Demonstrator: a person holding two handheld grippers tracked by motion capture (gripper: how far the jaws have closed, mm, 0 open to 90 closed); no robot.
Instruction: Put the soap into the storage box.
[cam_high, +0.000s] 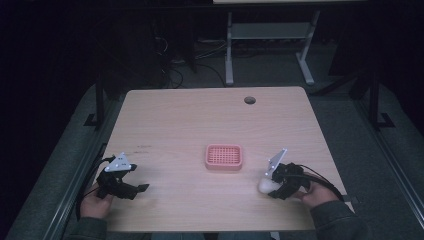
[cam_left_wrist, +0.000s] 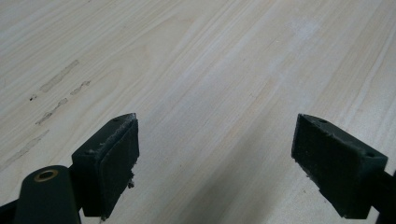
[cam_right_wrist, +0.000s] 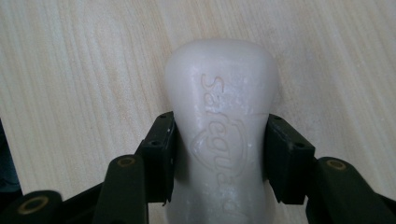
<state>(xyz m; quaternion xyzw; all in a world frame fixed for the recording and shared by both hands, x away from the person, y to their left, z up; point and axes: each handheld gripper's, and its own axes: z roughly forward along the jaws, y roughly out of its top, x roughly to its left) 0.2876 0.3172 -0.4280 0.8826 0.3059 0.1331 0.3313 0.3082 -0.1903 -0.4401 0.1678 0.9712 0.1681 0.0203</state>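
The right gripper (cam_right_wrist: 219, 154) is clamped on one bar of white soap (cam_right_wrist: 222, 116), its two black pads pressed against the bar's long sides at about the middle of its length. In the right gripper view the bar runs straight out ahead between the jaws, its rounded far end lying past the pads over the wooden table (cam_right_wrist: 70, 70). Raised lettering is moulded into the top face of the soap, running along its length; it reads roughly as "Safeguard", with a shield-like outline around the middle letters, though the last letters nearest the gripper are cut off at the picture's edge. In the high view the same right gripper (cam_high: 267, 185) sits near the table's near right part, the soap (cam_high: 265, 184) showing as a pale lump at its tip, and the person's right hand (cam_high: 315, 194) holds it from behind.

Just ahead of that gripper and off toward the other hand stands one pink soap dish (cam_high: 224, 156) with a slotted floor; it is apart from the soap and carries no writing that can be read.

The left gripper (cam_left_wrist: 217, 158) has its jaws wide apart with only bare wood between them. A few faint dark scuffs mark the table ahead of its left jaw. In the high view this left gripper (cam_high: 142, 188) rests well away from the dish, held by the left hand (cam_high: 97, 202).

Farther out, one round hole (cam_high: 250, 100) sits near the table's far edge.
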